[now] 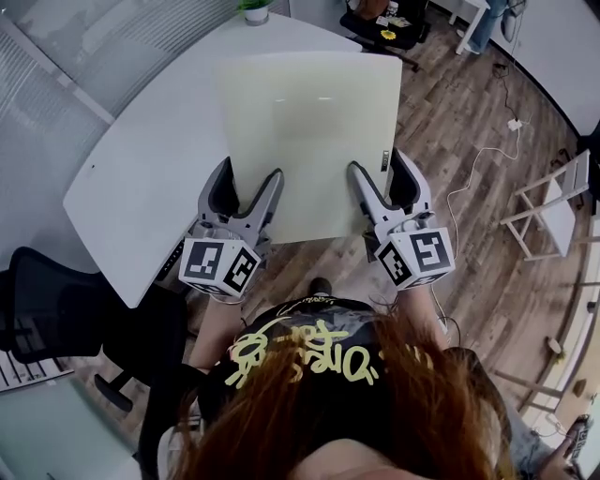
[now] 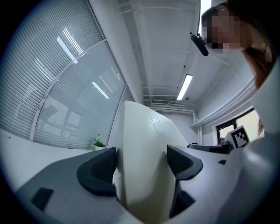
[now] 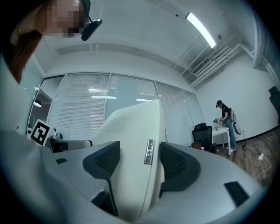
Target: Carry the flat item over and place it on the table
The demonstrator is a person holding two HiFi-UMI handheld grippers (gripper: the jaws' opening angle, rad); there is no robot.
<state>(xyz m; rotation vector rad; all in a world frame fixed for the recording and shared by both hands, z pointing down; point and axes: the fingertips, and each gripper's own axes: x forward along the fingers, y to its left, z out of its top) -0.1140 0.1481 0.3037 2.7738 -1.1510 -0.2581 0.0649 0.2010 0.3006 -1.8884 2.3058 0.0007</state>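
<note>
A flat cream-white panel hangs level above the near edge of a curved white table, partly over the wood floor. My left gripper is shut on the panel's near left edge and my right gripper on its near right corner. In the left gripper view the panel fills the gap between the dark pads of the left gripper. In the right gripper view the panel, with a small metal tag on its edge, sits between the pads of the right gripper.
A black office chair stands at the left beside the table. A potted plant sits at the table's far end. A white folding stand and a cable are on the floor at right. A person stands far off.
</note>
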